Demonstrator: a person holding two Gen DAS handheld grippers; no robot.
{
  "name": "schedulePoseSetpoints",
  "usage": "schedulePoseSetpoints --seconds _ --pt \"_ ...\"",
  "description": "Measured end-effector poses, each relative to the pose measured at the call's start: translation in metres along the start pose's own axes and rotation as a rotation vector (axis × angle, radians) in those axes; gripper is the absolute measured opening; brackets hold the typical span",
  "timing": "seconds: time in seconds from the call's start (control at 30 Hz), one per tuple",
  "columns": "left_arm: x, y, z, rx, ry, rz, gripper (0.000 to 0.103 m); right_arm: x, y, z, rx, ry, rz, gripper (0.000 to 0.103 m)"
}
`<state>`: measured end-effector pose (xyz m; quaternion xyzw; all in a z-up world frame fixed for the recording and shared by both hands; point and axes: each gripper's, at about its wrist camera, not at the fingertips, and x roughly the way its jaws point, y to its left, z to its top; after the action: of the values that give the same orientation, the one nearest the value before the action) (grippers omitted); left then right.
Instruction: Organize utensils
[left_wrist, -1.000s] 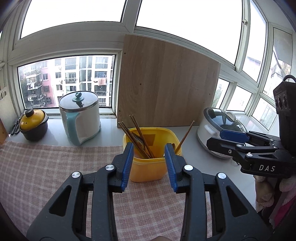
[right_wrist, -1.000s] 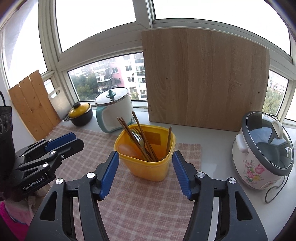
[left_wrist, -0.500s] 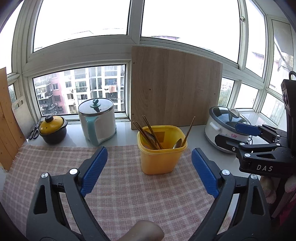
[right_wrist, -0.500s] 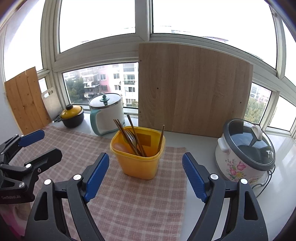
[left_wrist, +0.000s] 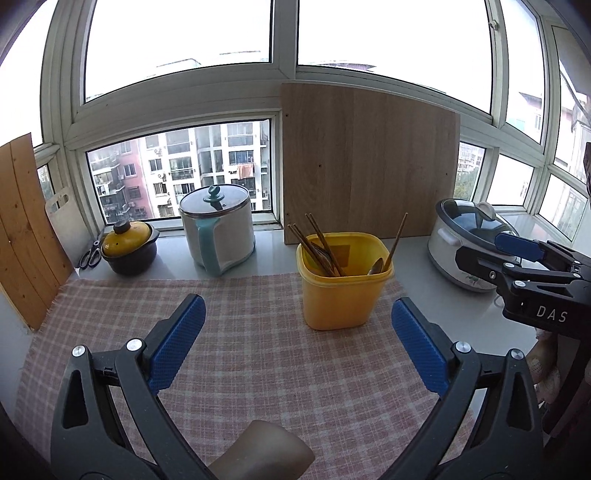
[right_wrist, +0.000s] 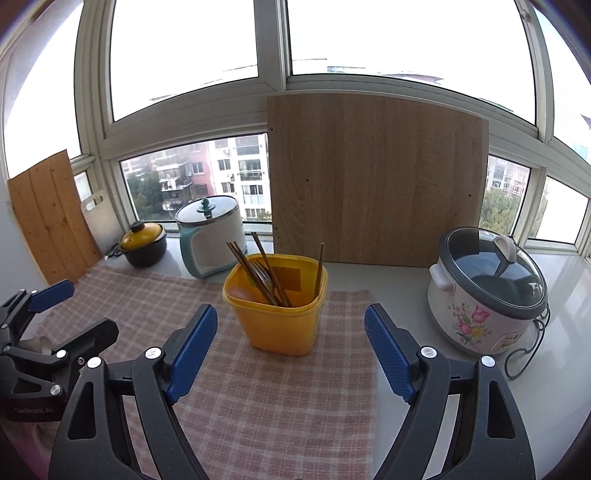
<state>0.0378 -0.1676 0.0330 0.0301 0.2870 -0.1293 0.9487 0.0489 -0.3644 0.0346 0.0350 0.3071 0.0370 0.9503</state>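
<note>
A yellow plastic tub (left_wrist: 343, 291) stands on a pink checked cloth (left_wrist: 236, 332); it also shows in the right wrist view (right_wrist: 277, 325). It holds several brown chopsticks (left_wrist: 317, 243), a fork (right_wrist: 263, 273) and a spoon (left_wrist: 377, 266), all upright or leaning. My left gripper (left_wrist: 297, 314) is open and empty, well back from the tub. My right gripper (right_wrist: 291, 319) is open and empty, also back from the tub. Each gripper shows at the edge of the other's view.
A white kettle pot (left_wrist: 218, 232), a yellow-lidded clay pot (left_wrist: 129, 247) and scissors (left_wrist: 90, 254) stand at the back left. A rice cooker (right_wrist: 487, 288) with its cord stands right. A large wooden board (right_wrist: 373, 177) leans on the window behind the tub.
Both grippers have opened wide and pulled back from the tub. The left jaws were narrow a second ago; the tub now looks farther away.
</note>
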Motion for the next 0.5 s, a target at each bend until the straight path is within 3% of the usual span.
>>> schedulePoseSetpoints --seconds 0.5 --pt "0.0065 -0.0021 -0.0056 0.012 0.02 0.023 0.103 0.0058 0.0003 -0.0101 0.007 0.034 -0.006 0.082"
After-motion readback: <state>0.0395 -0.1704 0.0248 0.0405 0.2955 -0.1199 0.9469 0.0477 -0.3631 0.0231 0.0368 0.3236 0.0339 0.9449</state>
